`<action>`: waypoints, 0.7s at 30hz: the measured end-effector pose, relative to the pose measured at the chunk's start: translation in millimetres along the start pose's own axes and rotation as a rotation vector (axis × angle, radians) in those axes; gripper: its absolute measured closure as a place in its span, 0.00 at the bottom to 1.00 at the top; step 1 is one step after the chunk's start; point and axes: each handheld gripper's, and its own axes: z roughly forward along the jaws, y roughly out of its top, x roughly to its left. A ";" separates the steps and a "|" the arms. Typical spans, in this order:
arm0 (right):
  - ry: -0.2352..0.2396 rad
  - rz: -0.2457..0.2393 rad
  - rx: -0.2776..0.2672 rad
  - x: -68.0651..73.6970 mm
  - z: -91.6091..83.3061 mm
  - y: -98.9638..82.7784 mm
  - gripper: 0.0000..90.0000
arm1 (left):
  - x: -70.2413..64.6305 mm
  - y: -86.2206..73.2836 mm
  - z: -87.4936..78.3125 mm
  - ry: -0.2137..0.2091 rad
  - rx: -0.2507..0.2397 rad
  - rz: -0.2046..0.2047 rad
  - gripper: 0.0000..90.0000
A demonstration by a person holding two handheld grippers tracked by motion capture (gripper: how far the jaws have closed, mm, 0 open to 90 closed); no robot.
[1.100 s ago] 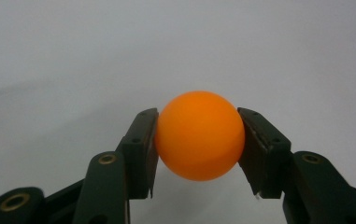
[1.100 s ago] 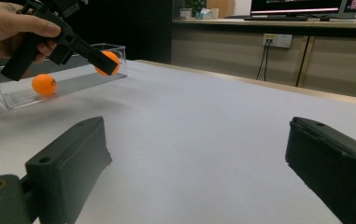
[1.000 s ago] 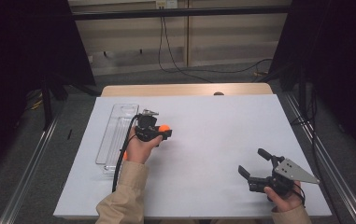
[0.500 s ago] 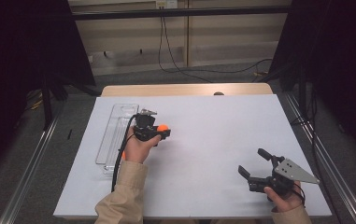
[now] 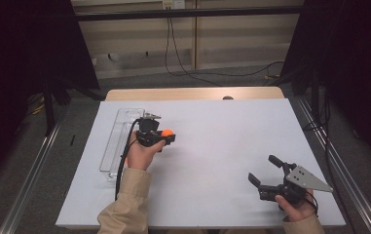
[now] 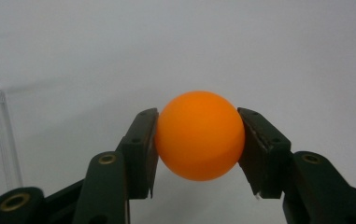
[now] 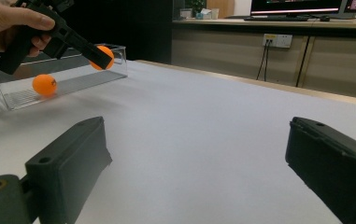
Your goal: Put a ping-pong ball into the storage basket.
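A: Where is the ball?
B: A smooth orange ball (image 6: 199, 141) is clamped between the left gripper's (image 5: 166, 137) flat black jaws, above the white table (image 5: 222, 141) near its left edge, beside a clear plastic tray (image 5: 116, 136).
A: And the right gripper (image 5: 263, 170)?
B: Jaws wide apart, empty, near the front right corner.
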 end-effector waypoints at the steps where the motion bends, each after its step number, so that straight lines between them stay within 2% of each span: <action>1: 0.000 0.000 0.000 0.0 0.0 0.0 0.05 | 0.2 0.1 -0.3 -0.002 0.001 -0.001 0.57; 21: 0.001 0.001 -0.001 0.3 0.0 0.1 0.05 | 4.3 1.6 -6.6 -0.009 -0.001 -0.007 0.57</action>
